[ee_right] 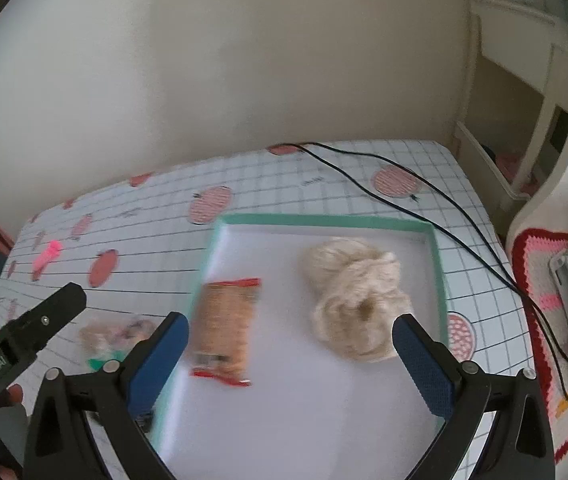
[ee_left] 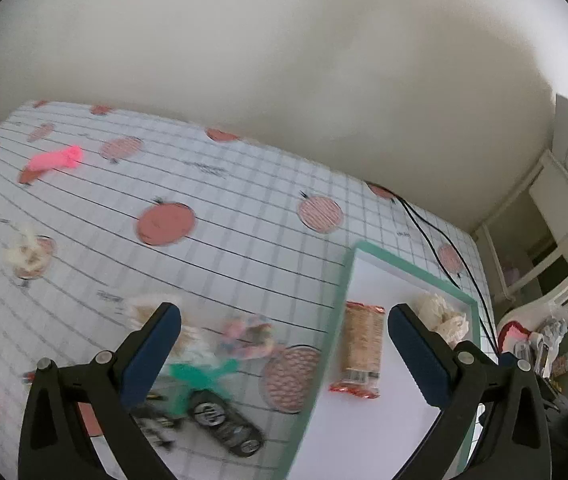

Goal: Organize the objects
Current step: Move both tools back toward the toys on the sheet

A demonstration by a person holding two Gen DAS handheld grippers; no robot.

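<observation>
Between the right tool's fingers: right tool (ee_right: 290,354) spread wide and empty, hovering over the shallow white tray with the mint-green rim (ee_right: 324,221).
Left tool: left tool (ee_left: 284,350) also spread wide, nothing between its blue pads; it hangs over the near-left edge of the tray, straddling tray and bench.
Done so far: two items lie inside the tray, a rectangular orange biscuit packet with red crimped ends (ee_right: 226,330) ahead-left of the right tool, and a loose bundle of cream yarn (ee_right: 354,300) ahead-right of it. They lie apart, not touching.
Left to do (judgement): roughly a third done, since several things sit outside the tray.
Remaining, near: under and just ahead of the left tool's left finger, a blurred heap holding a green plastic piece (ee_left: 198,376), a black oblong gadget (ee_left: 226,426) and a pastel wrapper (ee_left: 248,338); exact identities unclear.
Remaining, far: a pink plastic toy (ee_left: 56,160) well ahead-left, and a pale tuft of fibre (ee_left: 26,254) left of the left tool.
Bench: white grid-pattern cloth with red fruit prints (ee_left: 244,240); a black cable (ee_right: 404,188) runs beyond the tray.
Packet look: flat, foil-crinkled, lying lengthwise toward the right tool.
</observation>
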